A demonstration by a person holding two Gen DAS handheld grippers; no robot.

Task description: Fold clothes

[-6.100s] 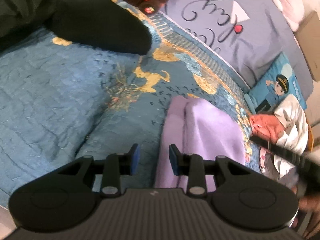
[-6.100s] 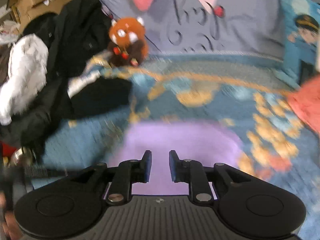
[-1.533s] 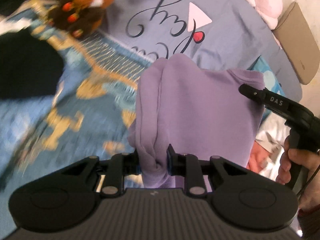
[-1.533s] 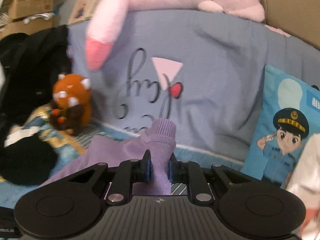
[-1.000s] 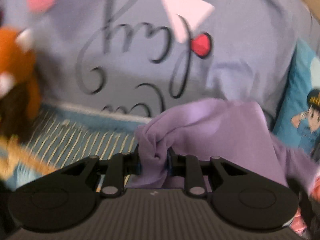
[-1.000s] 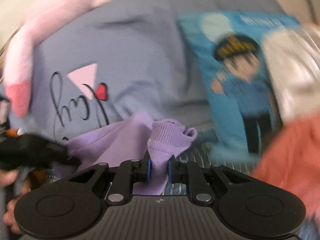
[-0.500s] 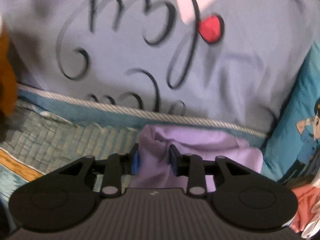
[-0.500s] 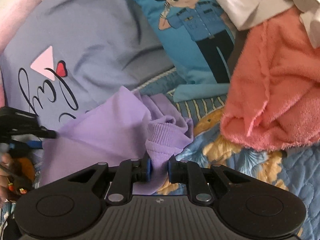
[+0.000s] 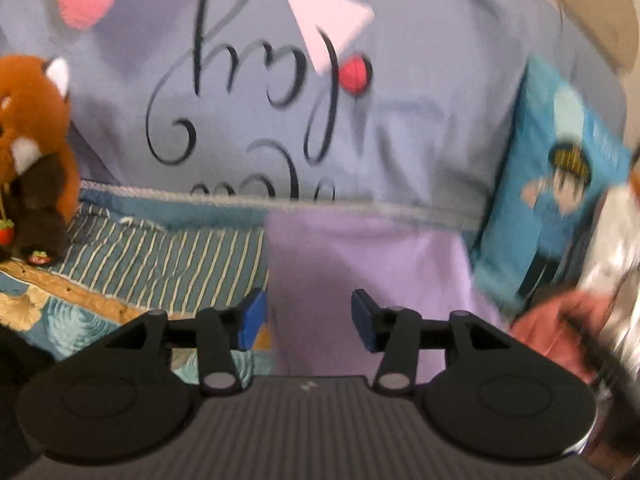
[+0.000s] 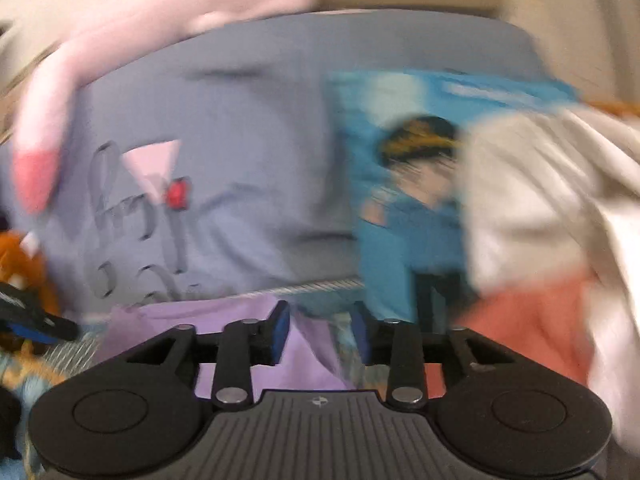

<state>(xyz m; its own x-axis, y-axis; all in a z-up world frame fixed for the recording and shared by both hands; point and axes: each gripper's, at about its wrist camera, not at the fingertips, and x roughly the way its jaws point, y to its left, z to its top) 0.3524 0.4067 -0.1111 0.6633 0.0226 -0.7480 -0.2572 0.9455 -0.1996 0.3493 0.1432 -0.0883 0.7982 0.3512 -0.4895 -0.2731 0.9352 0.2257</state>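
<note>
Both views motion-blurred. Left hand-held gripper [image 9: 306,320] has its jaws spread wide, nothing between the blue pads, hovering just above the lilac garment [image 9: 360,264]. Garment lies flat on the bed [image 9: 160,256] at the head end, its far edge touching the base of the grey-lavender pillow [image 9: 400,100] with black script, a pink triangle and a red heart. Right hand-held gripper [image 10: 320,330] also spread apart and empty; the same lilac garment [image 10: 248,360] sits below and to the left of its pads. Red panda plush [image 9: 32,152] stands at the left on the blue patterned bedspread, well apart from the garment. Blue cushion with a cartoon officer [image 9: 560,200] leans just right of the garment. Coral-pink cloth [image 10: 536,328] and an off-white garment [image 10: 540,200] are piled at the right, near the cushion. Pink plush limb [image 10: 40,152] hangs over the pillow top. Left gripper tip [image 10: 36,324] visible at far left of the right wrist view.
</note>
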